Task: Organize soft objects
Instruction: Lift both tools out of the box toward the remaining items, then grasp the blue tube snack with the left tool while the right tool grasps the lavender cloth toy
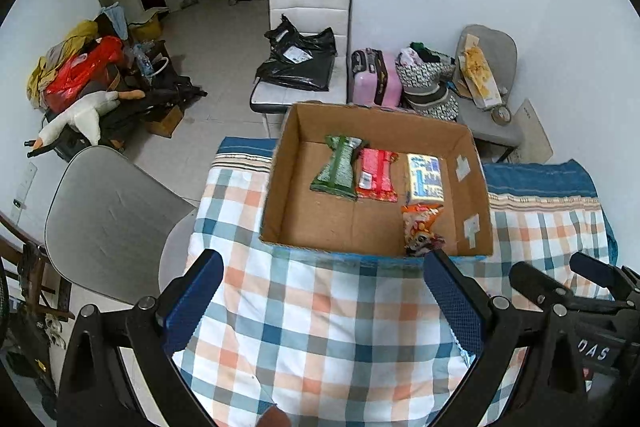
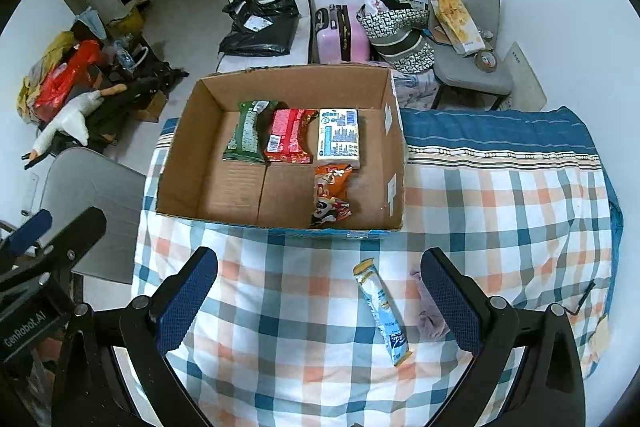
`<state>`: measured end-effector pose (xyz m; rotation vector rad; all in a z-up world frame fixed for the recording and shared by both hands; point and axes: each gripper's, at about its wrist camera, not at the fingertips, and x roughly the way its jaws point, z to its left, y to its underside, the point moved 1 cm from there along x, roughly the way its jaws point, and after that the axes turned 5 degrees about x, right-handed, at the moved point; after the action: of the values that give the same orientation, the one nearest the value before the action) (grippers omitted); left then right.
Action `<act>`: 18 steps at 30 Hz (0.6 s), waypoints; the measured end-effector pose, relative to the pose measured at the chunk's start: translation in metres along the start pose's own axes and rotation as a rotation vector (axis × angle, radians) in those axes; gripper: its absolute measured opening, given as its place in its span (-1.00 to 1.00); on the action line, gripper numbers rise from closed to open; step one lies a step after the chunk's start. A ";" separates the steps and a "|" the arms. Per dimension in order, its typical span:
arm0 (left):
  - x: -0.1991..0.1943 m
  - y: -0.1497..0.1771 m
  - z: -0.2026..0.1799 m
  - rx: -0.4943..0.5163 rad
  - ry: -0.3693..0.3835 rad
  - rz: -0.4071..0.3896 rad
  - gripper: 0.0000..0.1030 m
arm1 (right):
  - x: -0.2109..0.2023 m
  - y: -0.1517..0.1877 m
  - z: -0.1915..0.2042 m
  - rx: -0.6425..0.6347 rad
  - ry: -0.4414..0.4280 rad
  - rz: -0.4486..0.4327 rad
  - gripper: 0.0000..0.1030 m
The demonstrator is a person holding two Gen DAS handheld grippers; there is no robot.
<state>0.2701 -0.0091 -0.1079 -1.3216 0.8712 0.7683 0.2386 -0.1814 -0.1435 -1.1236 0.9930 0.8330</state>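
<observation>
Between the right tongs' (image 2: 318, 303) spread fingers lies the blue sachet (image 2: 383, 311); left tongs (image 1: 324, 307) gape.

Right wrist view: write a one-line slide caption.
Open right tongs above a blue sachet; four packets fill the cardboard box.

An open brown cardboard box (image 1: 376, 227) stands on the checked blue, orange and white cloth (image 1: 320, 327), near its far edge. Inside, along the far wall, a green packet (image 1: 336, 167), a red packet (image 1: 376, 175) and a white-blue tissue pack (image 1: 425, 179) lie side by side. An orange snack bag (image 1: 422, 227) lies at the box's near right corner, and the left gripper (image 1: 324, 307) hangs with fingers wide apart above the cloth.
</observation>
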 end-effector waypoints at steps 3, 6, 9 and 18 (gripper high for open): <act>0.006 0.006 -0.022 0.032 0.008 0.020 0.99 | -0.002 0.004 -0.019 0.031 -0.014 -0.002 1.00; 0.025 0.017 -0.053 0.060 0.051 0.082 0.99 | -0.001 0.012 -0.054 0.086 -0.008 0.004 1.00; 0.055 0.029 -0.088 0.084 0.097 0.162 0.99 | 0.009 0.023 -0.099 0.149 0.021 0.038 1.00; 0.164 0.080 -0.195 0.190 0.213 0.428 0.81 | 0.064 0.067 -0.214 0.269 0.077 0.188 1.00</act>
<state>0.2612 -0.1974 -0.2978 -1.0724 1.3912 0.8570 0.1545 -0.3699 -0.2526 -0.8461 1.2491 0.7817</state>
